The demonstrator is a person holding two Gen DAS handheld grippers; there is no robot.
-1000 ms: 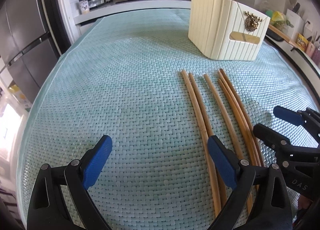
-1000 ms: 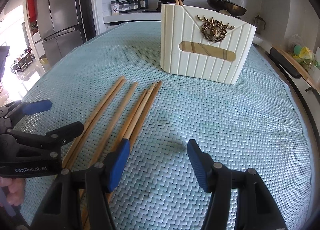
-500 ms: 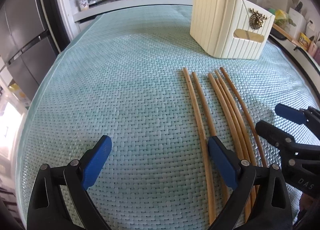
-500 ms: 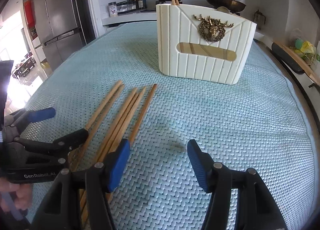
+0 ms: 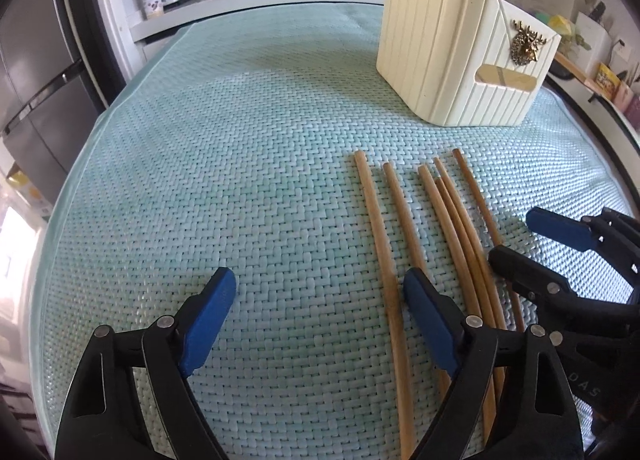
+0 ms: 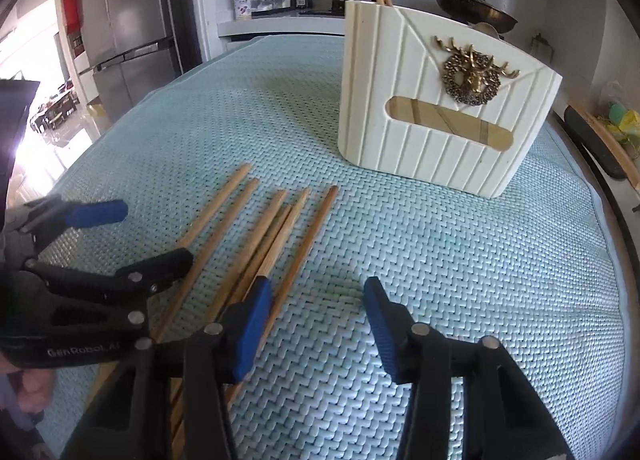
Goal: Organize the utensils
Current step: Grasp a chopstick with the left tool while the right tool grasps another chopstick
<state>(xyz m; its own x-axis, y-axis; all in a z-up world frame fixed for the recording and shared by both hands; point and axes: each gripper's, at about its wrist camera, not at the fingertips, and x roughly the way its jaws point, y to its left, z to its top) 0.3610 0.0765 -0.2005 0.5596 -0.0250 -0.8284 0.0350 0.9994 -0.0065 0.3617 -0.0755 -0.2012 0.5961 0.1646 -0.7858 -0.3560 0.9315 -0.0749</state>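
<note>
Wooden chopsticks [image 5: 404,220] lie side by side on the table [image 5: 240,164], which is covered by a pale green woven mat; their tips point toward the far edge, where a cream ribbed holder [image 6: 436,108] with a brass deer badge stands upright near the far right corner, two more sticks poking from its top. Both claws tilt steeply down at the near edge. The left claw [image 5: 320,300] is spread wide but closing; its right pad sits over the near ends of the sticks, its left pad over bare mat, and one stick lies between them, unpinched. The right claw [image 6: 316,316] is about half spread and closing, its left pad just above the rightmost sticks, one of them running under it, the right pad over mat; nothing is gripped. Part of a hand [image 6: 24,384] shows behind the left claw.
</note>
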